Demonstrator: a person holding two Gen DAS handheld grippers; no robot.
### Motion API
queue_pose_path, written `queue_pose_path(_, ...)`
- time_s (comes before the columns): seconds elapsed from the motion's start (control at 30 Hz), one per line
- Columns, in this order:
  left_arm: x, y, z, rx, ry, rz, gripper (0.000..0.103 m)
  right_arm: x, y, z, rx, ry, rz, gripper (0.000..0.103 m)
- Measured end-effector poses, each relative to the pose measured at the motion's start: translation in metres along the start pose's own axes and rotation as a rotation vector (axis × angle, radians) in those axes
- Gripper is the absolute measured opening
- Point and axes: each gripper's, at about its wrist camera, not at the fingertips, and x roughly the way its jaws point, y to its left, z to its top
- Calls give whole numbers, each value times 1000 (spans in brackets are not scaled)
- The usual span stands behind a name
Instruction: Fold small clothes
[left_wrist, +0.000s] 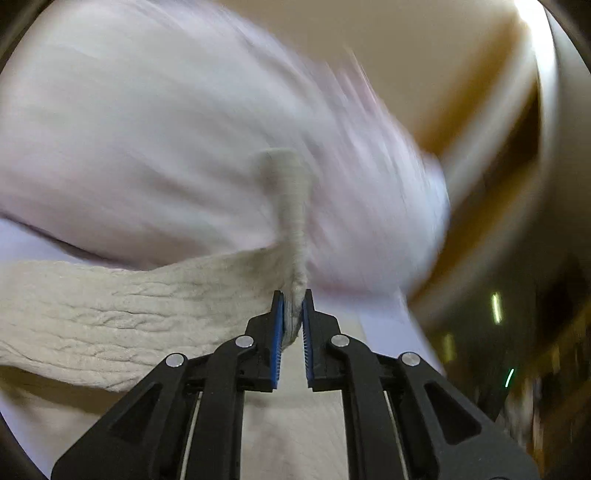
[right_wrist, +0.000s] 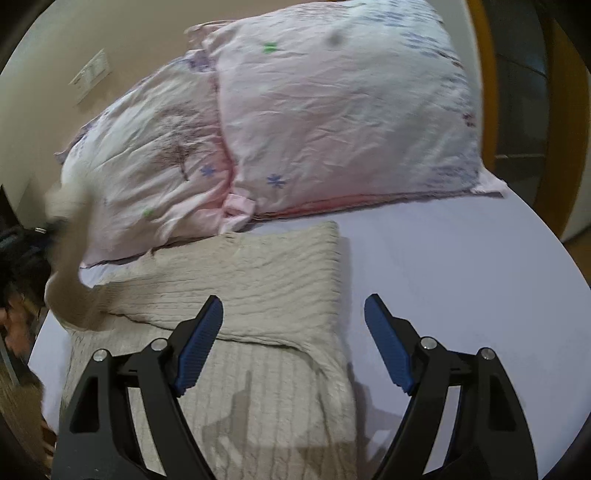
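A cream ribbed knit garment (right_wrist: 236, 295) lies partly folded on a pale lilac bed sheet (right_wrist: 443, 277). My left gripper (left_wrist: 293, 306) is shut on a corner of the garment (left_wrist: 291, 221) and holds that strip lifted; the view is motion-blurred. In the right wrist view the left gripper (right_wrist: 44, 236) shows at the far left edge with the lifted cloth (right_wrist: 70, 258), blurred. My right gripper (right_wrist: 293, 314) is open and empty, hovering above the garment's right edge.
Two pink patterned pillows (right_wrist: 314, 122) lie at the head of the bed, just beyond the garment. A beige wall with a switch plate (right_wrist: 90, 74) stands at the far left. A wooden-framed door (right_wrist: 517, 110) is at the right.
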Motion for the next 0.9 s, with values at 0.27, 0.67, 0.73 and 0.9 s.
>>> queue_pose_path(0.27,-22,-21,-46,127,90,51,15,-47,-49,-27,78,44,89,80)
queue_pose_path(0.67,-245,72,-180,-61,-41,35,93,-115,-86,-155,199,297,600,80)
queue_pose_path(0.73,-252,90,-210,-153,-25,29,93,-106,-91,-171,257,336,621,80)
queue_pose_path(0.9,-230,111,-255,-268,40,-21,92,-72,-91,-198,368,401,704,73)
